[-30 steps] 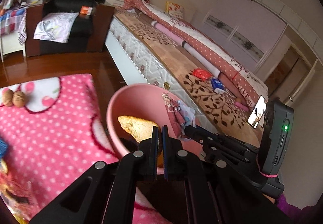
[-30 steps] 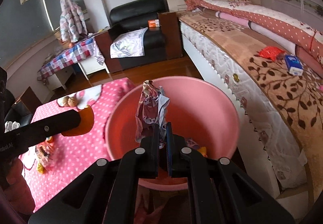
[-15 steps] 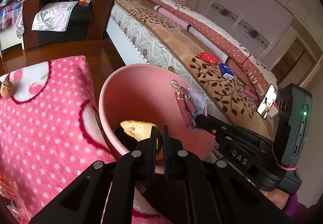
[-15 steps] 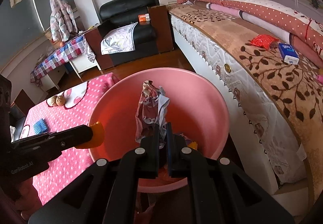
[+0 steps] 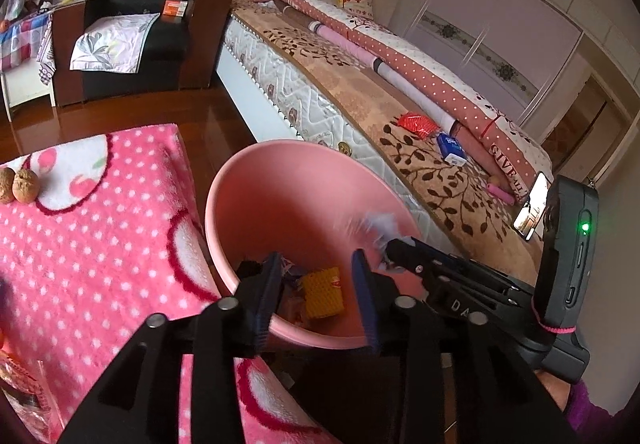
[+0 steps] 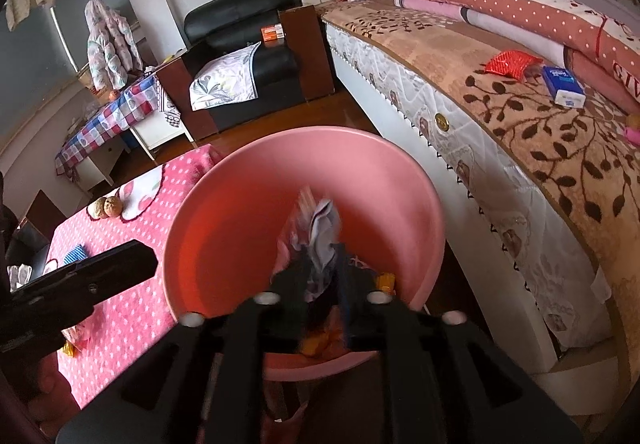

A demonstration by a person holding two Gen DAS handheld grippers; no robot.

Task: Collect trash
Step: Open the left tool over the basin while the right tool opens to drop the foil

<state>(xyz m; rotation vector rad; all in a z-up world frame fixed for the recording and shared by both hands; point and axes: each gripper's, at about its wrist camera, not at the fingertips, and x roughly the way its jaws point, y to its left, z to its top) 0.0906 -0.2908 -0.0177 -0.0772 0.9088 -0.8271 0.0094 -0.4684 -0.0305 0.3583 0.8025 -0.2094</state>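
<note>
At nine o'clock lies my counter (image 5: pixel 100 244) under its pink polka-dot blanket, two walnuts (image 5: pixel 19 185) resting near its far edge at about ten o'clock. My left gripper (image 5: pixel 318 294) hangs over the near rim of the pink basin (image 5: pixel 256 183) at six o'clock in the left wrist view; its jaws are opening and nothing is between them. Past the tips, a yellow honeycomb-textured scrap (image 5: pixel 322 292) lies on the basin floor among other wrappers. In that same view my right gripper (image 5: pixel 390 246) comes in from four o'clock over the basin's right side, a blurred pale wrapper (image 5: pixel 378 228) at its tip. From the right wrist camera, the right gripper (image 6: pixel 320 284) sits at six o'clock above the basin (image 6: pixel 224 195), its jaws opening with that crumpled printed wrapper (image 6: pixel 320 236) between them, blurred, so I cannot tell whether the pads touch it. At three o'clock the bed (image 6: pixel 500 115) carries a red packet (image 6: pixel 510 63) and a blue box (image 6: pixel 564 85).
</note>
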